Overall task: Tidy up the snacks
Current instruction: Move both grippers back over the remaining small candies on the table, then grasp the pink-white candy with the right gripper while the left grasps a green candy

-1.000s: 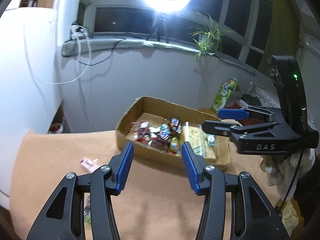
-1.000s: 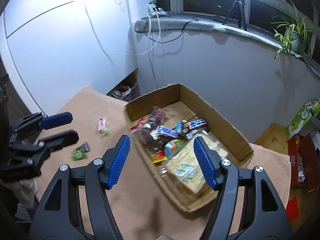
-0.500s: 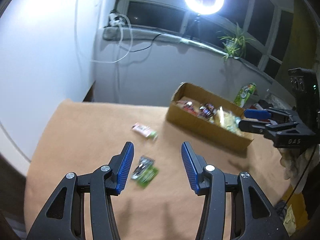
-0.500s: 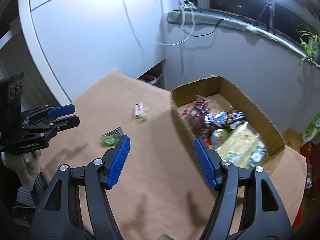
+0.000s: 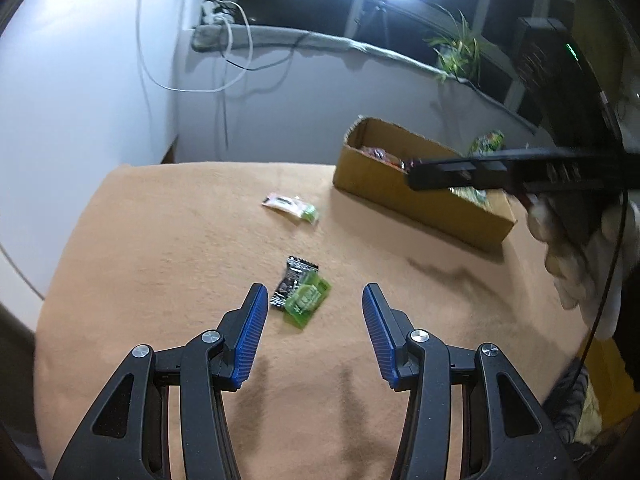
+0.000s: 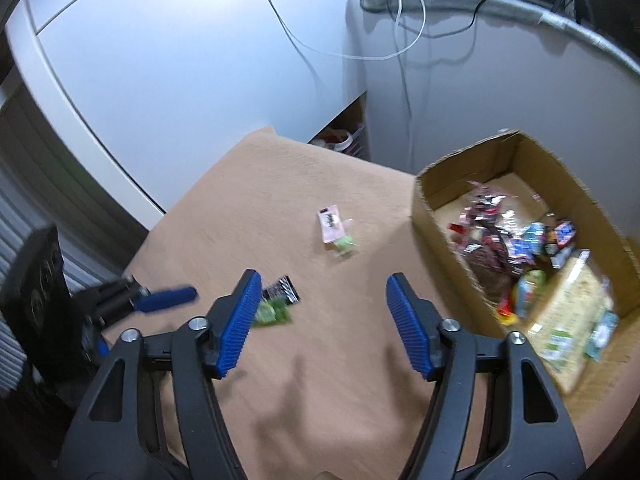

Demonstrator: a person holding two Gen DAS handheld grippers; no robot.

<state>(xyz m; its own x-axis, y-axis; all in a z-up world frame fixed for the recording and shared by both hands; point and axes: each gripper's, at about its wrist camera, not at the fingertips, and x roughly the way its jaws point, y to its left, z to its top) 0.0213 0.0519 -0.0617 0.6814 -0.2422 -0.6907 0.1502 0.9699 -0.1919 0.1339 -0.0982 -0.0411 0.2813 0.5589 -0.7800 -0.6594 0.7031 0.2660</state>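
The left tool point(image 5: 314, 334) hangs above the tan-covered desk point(image 5: 160, 280) with its blue pads point(image 5: 250, 336) spread apart and nothing between them; it is released, and just beyond its tips, toward 12 o'clock, lie a black wrapper point(image 5: 292, 284) and a green wrapper point(image 5: 306, 302), overlapping each other on the cloth; further toward 12 o'clock, well apart from that pair, lies a pink-and-white packet point(image 5: 290, 206) with a green end; at about 2 o'clock stands the cardboard box point(image 5: 400, 188), open at the top, with snacks showing over its rim; the right tool's black finger crosses in front of the box from 3 o'clock, carried by a gloved hand point(image 5: 580, 248).

From the right wrist view, the right tool point(image 6: 322, 322) is over the desk point(image 6: 340, 380) with its jaws closing and only bare cloth between them; it grasps nothing; the green wrapper point(image 6: 270, 314) and black wrapper point(image 6: 286, 290) sit just outside its left pad, at about 10 o'clock; the pink packet point(image 6: 334, 228) lies near 12 o'clock; the cardboard box point(image 6: 440, 216) stands at 2 o'clock, holding a heap of mixed wrapped snacks point(image 6: 516, 248) and a large clear bag of pale crackers point(image 6: 572, 312) at its nearer end; the left tool point(image 6: 168, 298) shows at 9 o'clock, blurred, one blue pad reaching toward the green and black wrappers without touching them.
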